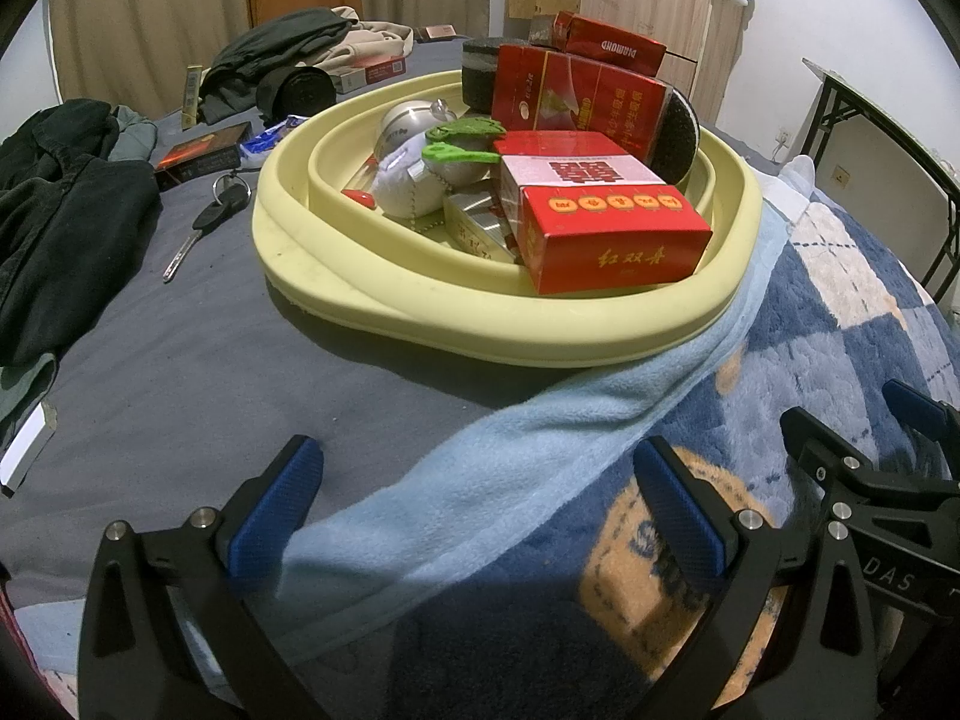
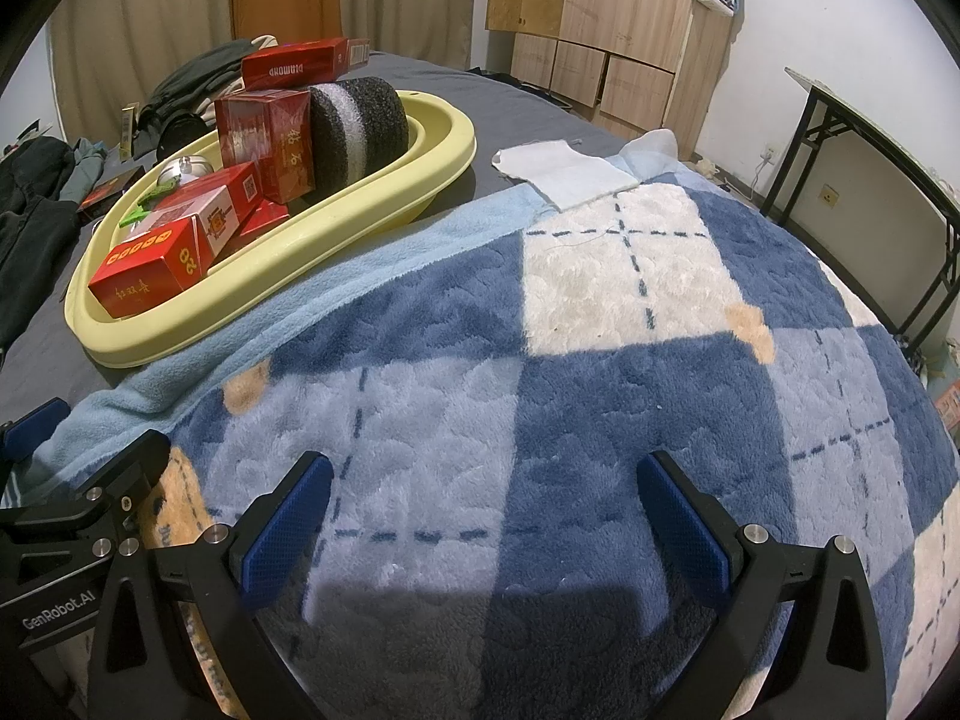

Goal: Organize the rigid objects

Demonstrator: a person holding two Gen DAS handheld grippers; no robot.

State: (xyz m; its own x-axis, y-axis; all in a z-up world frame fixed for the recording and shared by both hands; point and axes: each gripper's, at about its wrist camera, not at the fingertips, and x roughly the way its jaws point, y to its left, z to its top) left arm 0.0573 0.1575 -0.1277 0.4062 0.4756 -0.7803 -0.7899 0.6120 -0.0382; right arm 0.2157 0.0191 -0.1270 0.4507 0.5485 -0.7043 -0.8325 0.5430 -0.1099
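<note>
Both hand-held grippers — left (image 1: 480, 504), right (image 2: 486, 516) — gape wide, empty; red box (image 1: 615, 45) in yellow basin (image 1: 420, 312) reads "DIAMOND".

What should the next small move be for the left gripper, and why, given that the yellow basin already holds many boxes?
Probably move the open left gripper forward and left toward the black car key lying on the grey sheet beside the pale yellow plastic basin. Both grippers are empty, the right gripper is over the blue checked blanket, and the key seems the nearest rigid thing outside the basin.
</note>
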